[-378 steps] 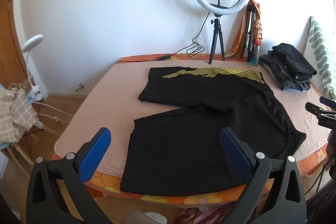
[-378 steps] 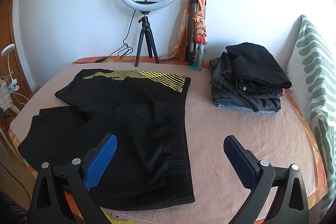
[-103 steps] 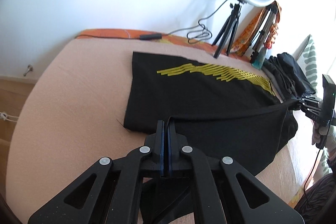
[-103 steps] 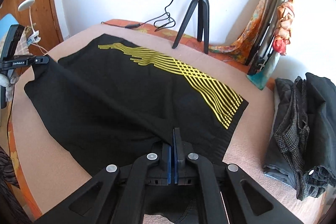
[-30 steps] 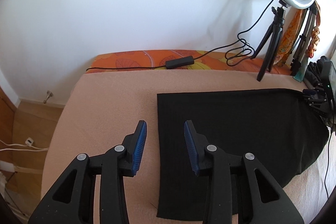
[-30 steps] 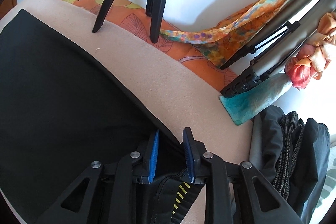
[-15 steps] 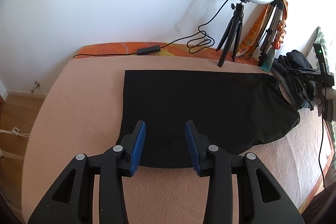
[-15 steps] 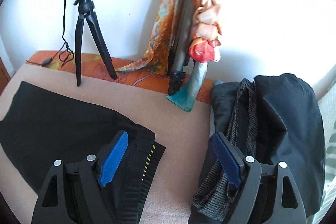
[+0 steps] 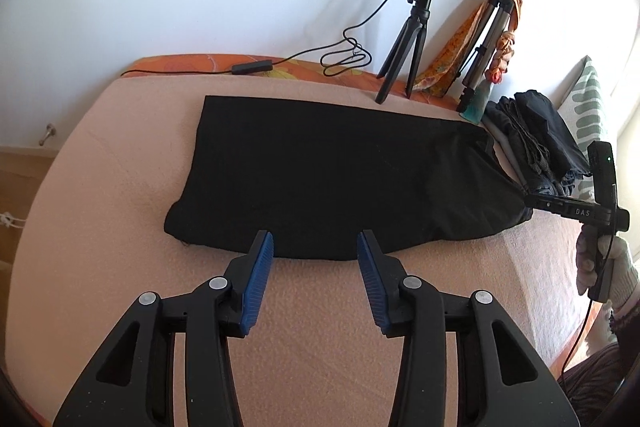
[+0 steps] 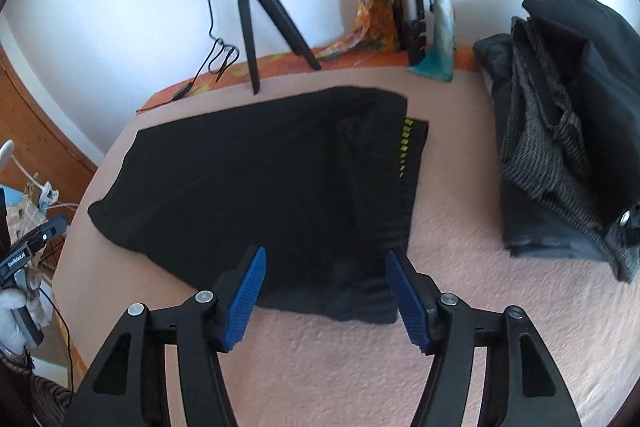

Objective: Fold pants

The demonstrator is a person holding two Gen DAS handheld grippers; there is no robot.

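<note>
Across the table [image 9: 120,155] the pants [image 9: 332,179] lie lengthwise left to right (already folded once), left gripper [image 9: 316,281] and right gripper [image 10: 324,293] both agape, empty, poised at the near edge.

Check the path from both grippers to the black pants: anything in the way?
Nothing visible blocks either one. The left gripper hangs open at the near edge of the pants, with only bare pink tabletop under it. The right gripper is open over the waistband end. The stack of clothes lies off to the right, apart.
</note>
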